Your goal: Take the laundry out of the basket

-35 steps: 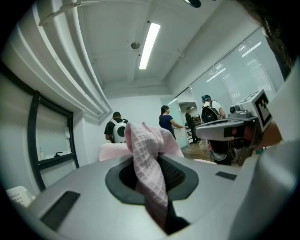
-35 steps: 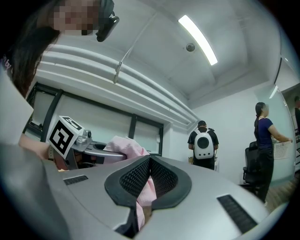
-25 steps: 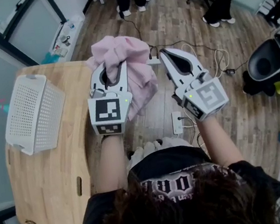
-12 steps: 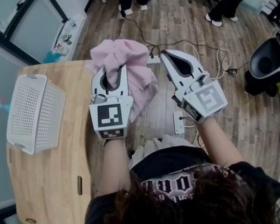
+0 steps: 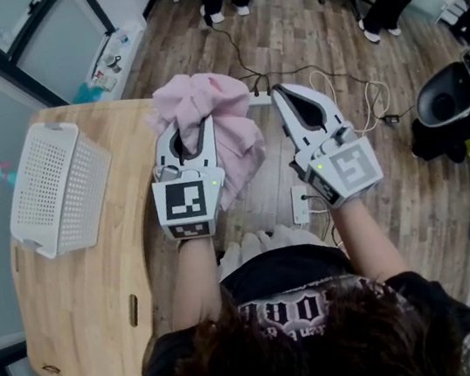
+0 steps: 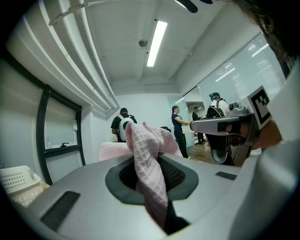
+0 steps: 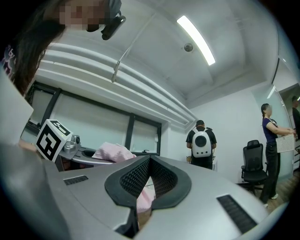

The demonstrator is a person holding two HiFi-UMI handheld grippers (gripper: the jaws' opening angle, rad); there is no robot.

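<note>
Pink cloth (image 5: pixel 222 96) pinched in left hand-held gripper (image 5: pixel 193 125)

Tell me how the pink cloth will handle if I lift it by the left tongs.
Likely floppy: the pink cloth droops in folds around the left tongs pinching it. Probably light, since one pinched fold carries the bunch. Its waffle weave looks grippy, so slipping seems unlikely.

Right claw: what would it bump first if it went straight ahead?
Probably nothing near. The right claw points level into open room. The cloth hangs off to its side, in the left claw. It might brush the cloth; depth is unclear.
</note>
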